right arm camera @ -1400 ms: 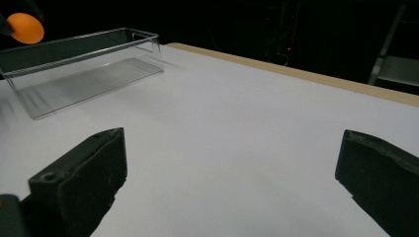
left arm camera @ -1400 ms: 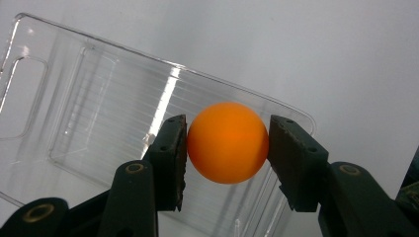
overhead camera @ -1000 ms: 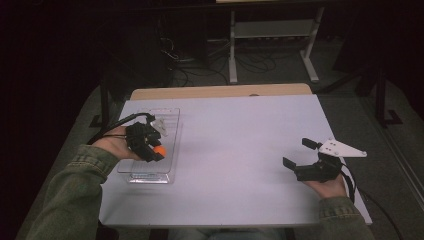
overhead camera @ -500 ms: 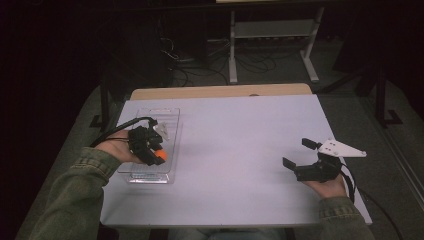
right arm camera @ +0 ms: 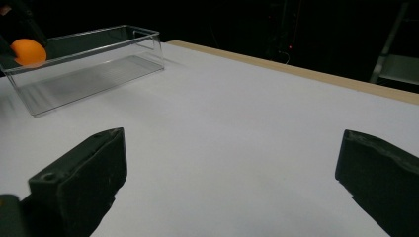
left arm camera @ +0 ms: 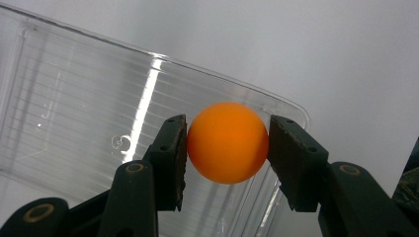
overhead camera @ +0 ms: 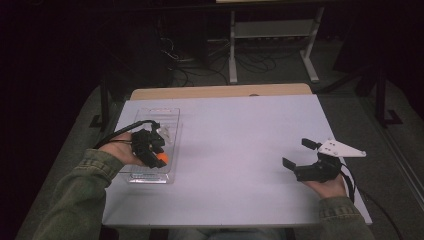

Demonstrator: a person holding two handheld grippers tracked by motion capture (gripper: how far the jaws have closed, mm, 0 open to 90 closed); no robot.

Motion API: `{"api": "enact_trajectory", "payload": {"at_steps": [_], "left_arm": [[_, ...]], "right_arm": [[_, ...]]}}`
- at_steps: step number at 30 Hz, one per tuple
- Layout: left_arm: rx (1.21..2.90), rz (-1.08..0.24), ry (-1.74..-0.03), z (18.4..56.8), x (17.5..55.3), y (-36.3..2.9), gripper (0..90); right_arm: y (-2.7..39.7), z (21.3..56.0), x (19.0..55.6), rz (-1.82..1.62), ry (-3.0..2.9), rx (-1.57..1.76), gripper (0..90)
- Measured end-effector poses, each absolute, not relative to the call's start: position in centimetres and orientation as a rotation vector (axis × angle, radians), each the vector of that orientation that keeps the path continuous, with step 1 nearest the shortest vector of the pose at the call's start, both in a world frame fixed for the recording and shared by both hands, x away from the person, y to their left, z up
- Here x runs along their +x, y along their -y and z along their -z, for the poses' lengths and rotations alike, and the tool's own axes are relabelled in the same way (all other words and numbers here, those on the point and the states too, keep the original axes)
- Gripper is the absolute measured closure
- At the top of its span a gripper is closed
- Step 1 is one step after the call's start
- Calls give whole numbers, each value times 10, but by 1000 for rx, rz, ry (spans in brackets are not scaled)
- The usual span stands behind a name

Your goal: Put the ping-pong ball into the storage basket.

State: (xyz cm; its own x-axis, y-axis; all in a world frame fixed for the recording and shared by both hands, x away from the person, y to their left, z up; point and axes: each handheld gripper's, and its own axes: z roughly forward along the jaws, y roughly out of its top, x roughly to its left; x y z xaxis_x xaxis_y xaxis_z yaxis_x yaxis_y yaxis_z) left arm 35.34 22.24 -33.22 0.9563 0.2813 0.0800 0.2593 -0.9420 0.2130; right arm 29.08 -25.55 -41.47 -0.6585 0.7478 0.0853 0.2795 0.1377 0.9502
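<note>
While your left gripper [left arm camera: 227, 148] clamps the orange ball [left arm camera: 228, 142] directly above the clear bin [overhead camera: 165, 117], whose long axis runs away from you, your right gripper [overhead camera: 300, 157] rests open, well apart.

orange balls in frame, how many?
1. The orange ball sits clamped between the jaws of the left gripper, over the clear plastic bin at the table's left side. The hand hides part of the bin, so another could be covered.
</note>
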Motion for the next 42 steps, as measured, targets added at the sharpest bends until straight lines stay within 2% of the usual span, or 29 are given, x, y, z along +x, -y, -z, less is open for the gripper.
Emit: {"api": "enact_trajectory", "payload": {"at_steps": [42], "left_arm": [[2925,-81,-425,365,367,-223,506]], "right_arm": [[255,415,291,-1532,-2019,986,0]]}}
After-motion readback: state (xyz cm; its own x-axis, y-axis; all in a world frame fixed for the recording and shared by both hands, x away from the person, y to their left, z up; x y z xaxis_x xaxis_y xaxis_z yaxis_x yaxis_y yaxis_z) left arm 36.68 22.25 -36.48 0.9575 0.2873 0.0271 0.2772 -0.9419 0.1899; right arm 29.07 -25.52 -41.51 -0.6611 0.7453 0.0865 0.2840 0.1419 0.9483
